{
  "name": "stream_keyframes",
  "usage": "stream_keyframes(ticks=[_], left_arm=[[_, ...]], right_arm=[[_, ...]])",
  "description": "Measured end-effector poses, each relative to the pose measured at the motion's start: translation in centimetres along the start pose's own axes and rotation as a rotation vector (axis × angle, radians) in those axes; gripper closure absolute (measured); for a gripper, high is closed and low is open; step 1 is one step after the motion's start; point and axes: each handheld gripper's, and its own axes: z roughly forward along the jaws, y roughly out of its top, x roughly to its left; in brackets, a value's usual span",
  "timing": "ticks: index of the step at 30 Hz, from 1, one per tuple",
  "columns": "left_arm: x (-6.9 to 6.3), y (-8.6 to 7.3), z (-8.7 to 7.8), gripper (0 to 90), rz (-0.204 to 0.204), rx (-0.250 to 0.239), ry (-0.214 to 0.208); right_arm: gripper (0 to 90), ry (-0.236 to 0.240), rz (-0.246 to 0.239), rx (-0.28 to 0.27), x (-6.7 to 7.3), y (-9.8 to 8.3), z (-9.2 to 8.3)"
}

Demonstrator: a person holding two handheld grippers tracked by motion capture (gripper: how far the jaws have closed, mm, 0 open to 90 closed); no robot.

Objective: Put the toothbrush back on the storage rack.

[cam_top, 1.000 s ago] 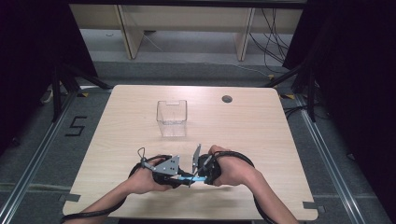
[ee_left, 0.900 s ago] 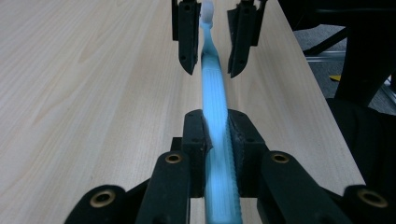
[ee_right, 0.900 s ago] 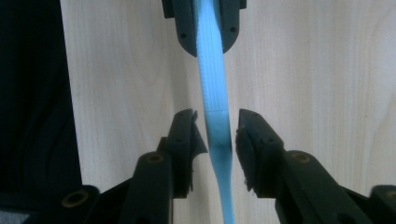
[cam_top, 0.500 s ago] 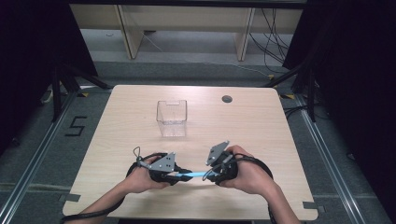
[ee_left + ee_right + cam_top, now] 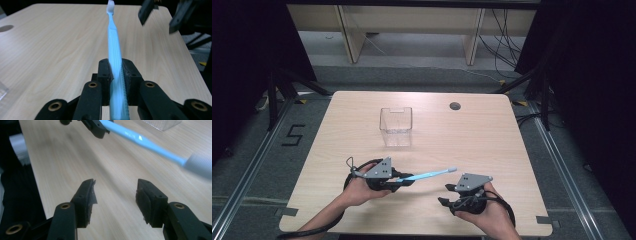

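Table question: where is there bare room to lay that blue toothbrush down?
The table is bare right of the clear box, and along the left edge. It is tightest in front, where the toothbrush hangs between the two hand-held grippers.

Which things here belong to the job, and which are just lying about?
In the job:
toothbrush, clamped in the left gripper
right gripper, jaws just opened, nothing between them
clear box

Lying about:
none; the table has just a cable hole

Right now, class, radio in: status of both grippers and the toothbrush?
Left gripper shut on toothbrush, held off the table. Right gripper just opened, empty, apart. Clear box beyond, path unobstructed.
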Motion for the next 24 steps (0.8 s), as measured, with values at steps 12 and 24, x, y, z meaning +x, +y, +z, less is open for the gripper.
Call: stream_keyframes(ticks=[12, 24], left_arm=[[0.2, -0.1, -1.8, 77.8, -0.063, -0.137, 0.134], [0.6, -0.5, -1.9, 77.8, -0.097, -0.188, 0.171]], right_arm=[[47.3, 0.019, 0.296, -0.392, -2.1, 1.4, 4.4], [46.7, 0.056, 0.392, -0.445, -3.2, 3.8, 5.7]])
